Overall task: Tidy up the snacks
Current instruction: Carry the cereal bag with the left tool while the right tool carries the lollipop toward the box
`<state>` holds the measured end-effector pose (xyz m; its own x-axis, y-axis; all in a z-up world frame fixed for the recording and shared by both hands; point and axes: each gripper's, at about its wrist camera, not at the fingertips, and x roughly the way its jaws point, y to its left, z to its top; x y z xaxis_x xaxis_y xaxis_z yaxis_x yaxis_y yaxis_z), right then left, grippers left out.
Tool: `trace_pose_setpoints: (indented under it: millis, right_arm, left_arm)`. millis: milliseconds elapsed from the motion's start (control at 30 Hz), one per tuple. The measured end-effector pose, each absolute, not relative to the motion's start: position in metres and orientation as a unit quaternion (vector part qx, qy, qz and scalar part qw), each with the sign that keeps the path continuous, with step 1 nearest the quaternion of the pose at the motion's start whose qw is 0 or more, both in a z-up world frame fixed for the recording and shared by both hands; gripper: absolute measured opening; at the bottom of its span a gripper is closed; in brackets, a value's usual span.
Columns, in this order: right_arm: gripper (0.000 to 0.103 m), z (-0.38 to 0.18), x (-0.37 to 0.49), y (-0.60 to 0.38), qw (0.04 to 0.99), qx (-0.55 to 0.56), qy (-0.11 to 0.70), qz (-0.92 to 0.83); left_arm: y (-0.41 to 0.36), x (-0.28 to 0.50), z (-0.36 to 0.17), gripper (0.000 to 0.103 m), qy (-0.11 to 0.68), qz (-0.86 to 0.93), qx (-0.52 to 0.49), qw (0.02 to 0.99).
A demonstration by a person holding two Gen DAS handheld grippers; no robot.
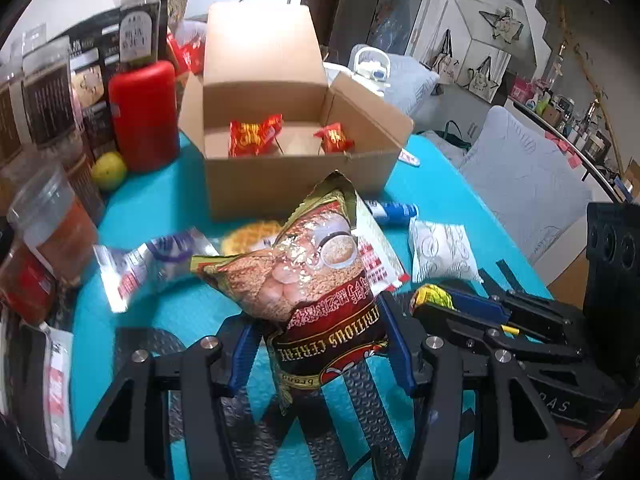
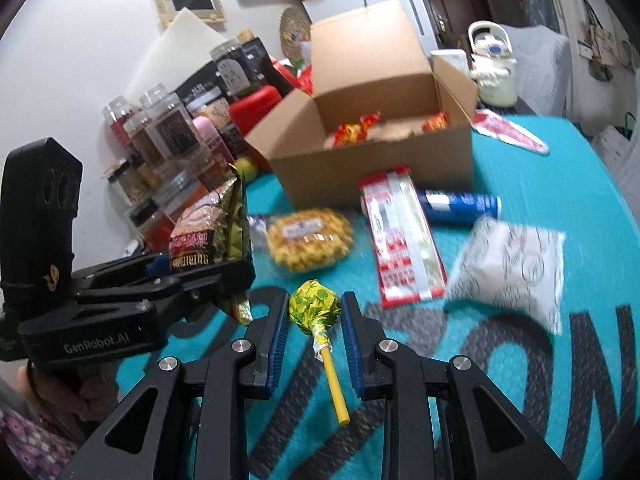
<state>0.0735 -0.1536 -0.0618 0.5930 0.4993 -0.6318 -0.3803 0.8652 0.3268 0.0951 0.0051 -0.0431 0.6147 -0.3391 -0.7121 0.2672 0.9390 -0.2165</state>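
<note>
My left gripper (image 1: 320, 344) is shut on a cereal packet (image 1: 316, 268), held above the teal mat in front of the open cardboard box (image 1: 296, 184). The packet also shows in the right wrist view (image 2: 208, 228). My right gripper (image 2: 314, 312) is shut on a yellow-green wrapped lollipop (image 2: 314, 304), its yellow stick pointing back toward me; the lollipop also shows in the left wrist view (image 1: 434, 296). The box (image 2: 372, 172) holds two red snack packets (image 1: 254, 136) (image 1: 334, 138).
On the mat lie a yellow waffle snack (image 2: 310, 238), a red-white packet (image 2: 404, 236), a blue tube (image 2: 460, 206), a white pouch (image 2: 512, 268) and a purple-white packet (image 1: 148, 264). Jars (image 1: 44, 96), a red canister (image 1: 144, 116) and a lime (image 1: 109, 170) stand at left.
</note>
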Motion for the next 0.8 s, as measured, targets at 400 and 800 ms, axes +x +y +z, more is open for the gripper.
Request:
trace_pose_setpoints:
  millis: [400,800]
  right_arm:
    - [0.026,-0.02,0.106,-0.136,0.902,0.071,0.34,0.256]
    - [0.026,0.029,0.155,-0.129,0.922,0.045,0.287,0.257]
  left_arm:
    - [0.017,0.119,0.0,0.055,0.359,-0.167,-0.045,0.917]
    - [0.023,0.164,0.045,0.055,0.299,-0.159,-0.03,0.94]
